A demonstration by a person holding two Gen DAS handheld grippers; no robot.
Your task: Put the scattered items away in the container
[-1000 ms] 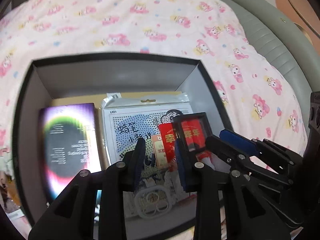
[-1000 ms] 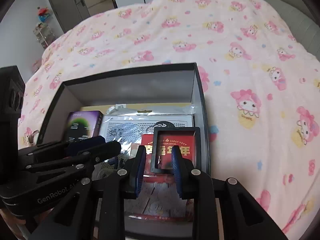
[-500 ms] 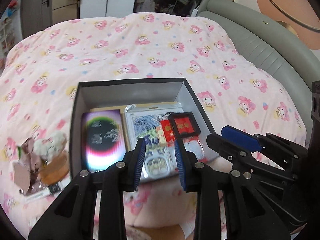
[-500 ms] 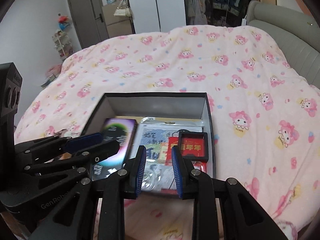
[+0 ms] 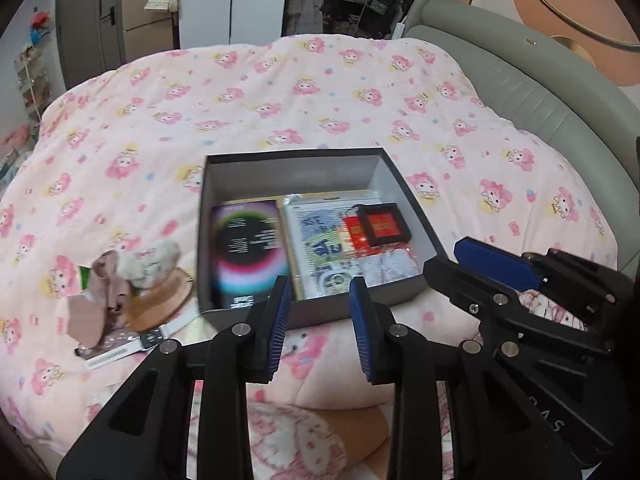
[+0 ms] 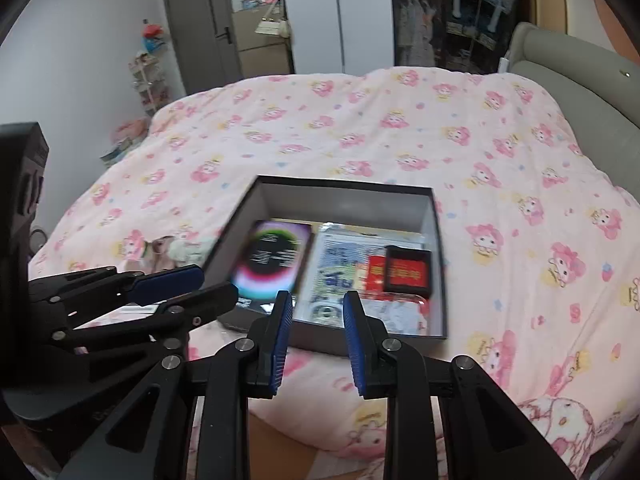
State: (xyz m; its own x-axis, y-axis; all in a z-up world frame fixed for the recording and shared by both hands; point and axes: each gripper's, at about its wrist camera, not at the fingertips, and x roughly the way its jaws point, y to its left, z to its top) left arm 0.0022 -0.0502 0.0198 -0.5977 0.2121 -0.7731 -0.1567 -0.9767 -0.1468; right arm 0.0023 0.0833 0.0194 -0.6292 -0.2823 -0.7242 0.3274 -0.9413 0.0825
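Both grippers — left gripper point(image 5: 320, 320), right gripper point(image 6: 314, 328) — jaws parted, empty

Right gripper point(image 6: 314, 334) jaws parted, empty, near edge of box point(image 6: 438, 264). Box on quilt point(image 6: 500, 168) holds purple card point(image 6: 276, 258) left, printed packet point(image 6: 340, 264) centre, red frame point(image 6: 408, 272) right. Left gripper point(image 6: 184, 284) at left, apart from box.

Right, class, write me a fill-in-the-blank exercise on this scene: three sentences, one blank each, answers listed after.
1. The small black tray with the red card lies inside the ____, near its right wall.
2. The fluffy plush pile lies on the blanket to the ____ of the box.
3. The left gripper and the right gripper both hold ____ between their blue pads.

Missing words: box; left; nothing
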